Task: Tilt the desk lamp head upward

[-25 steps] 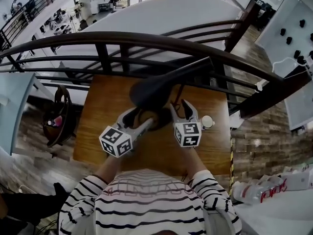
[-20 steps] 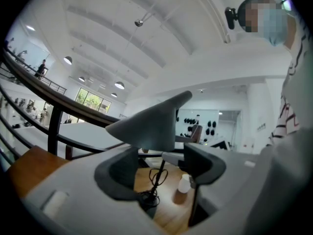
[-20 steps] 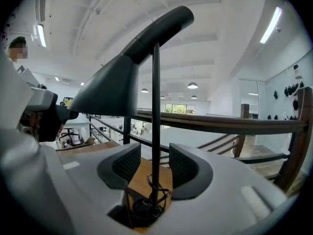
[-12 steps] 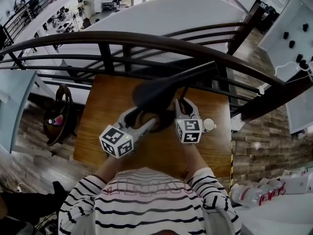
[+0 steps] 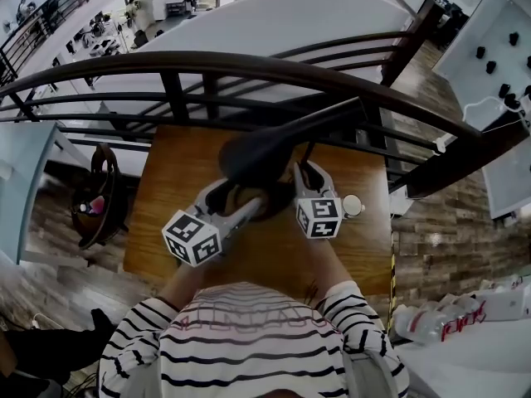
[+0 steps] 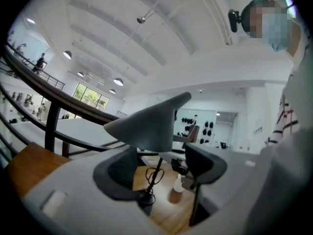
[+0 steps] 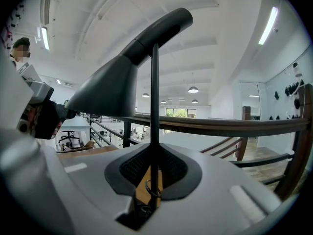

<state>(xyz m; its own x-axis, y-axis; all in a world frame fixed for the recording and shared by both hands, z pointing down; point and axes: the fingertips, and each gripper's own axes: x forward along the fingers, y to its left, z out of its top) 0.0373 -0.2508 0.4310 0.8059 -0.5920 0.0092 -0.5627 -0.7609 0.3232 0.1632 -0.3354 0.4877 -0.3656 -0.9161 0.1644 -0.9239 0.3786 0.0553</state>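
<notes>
Right gripper view showed the right gripper (image 7: 154, 173) clamped narrow on the thin lamp stem (image 7: 154, 106). The rod ran straight up between the pads, so the bracing part of the job looked done. Up and to the left in that view, the lamp head (image 7: 110, 87) sloped with its wide mouth low and its neck rising to the right — it faced downward rather than up. In the left gripper view the left gripper (image 6: 159, 165) stood wide, its pads well apart, with the lamp head's mouth just above the gap between them. Nothing was gripped there, and whether either pad touched the lamp head could not be told. In the head view the lamp (image 5: 257, 152) stood about the middle of the wooden table (image 5: 166, 197), with the dark railing (image 5: 249, 63) beyond it. The left gripper reached in from the near left and the right one from the near right. A small pale round object (image 5: 353, 206) lay just right of the right gripper. By my reading the task was only at its start: the stem was steadied, but the tilt itself was not yet made — the left jaws would need to close on the lamp head, or push under its rim, and raise it.
</notes>
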